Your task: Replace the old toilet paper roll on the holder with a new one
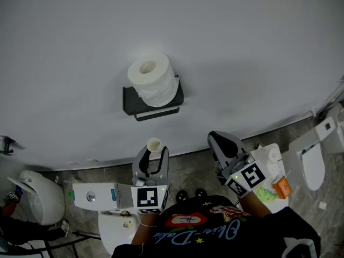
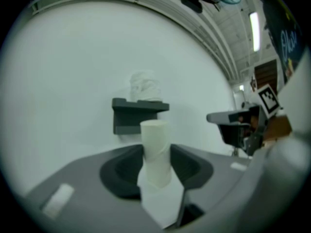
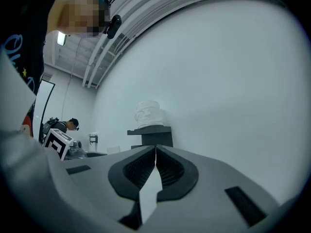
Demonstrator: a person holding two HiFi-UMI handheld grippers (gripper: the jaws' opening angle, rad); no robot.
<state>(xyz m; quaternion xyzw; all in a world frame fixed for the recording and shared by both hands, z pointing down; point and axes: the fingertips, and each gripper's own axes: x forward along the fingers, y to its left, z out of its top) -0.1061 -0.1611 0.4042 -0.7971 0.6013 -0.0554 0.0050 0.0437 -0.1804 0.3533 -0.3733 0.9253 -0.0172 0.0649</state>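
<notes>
Toilet paper core (image 2: 155, 149), bare cardboard tube, is clamped in the left gripper (image 1: 152, 157). The tube stands upright between the jaws, top end sticking out above them (image 1: 153, 144). Both jaws press its sides in the left gripper view.

Right gripper (image 1: 217, 140): jaws fully together, nothing between them, confirmed in its own view (image 3: 155, 152). It sits beside the left one, pointing the same way at the wall (image 1: 242, 47).

Further out: dark holder (image 1: 129, 98) mounted on the wall, ahead of both grippers and well apart from them. The full toilet paper roll (image 1: 153, 79) stands on end on the holder's top shelf, hole facing up, with the holder's bar (image 1: 156, 113) below the shelf. Same roll on the shelf shows in both gripper views (image 2: 145, 86) (image 3: 148, 114).

Floor level: a white toilet (image 1: 312, 163) at the right and another (image 1: 37, 198) at the left.
</notes>
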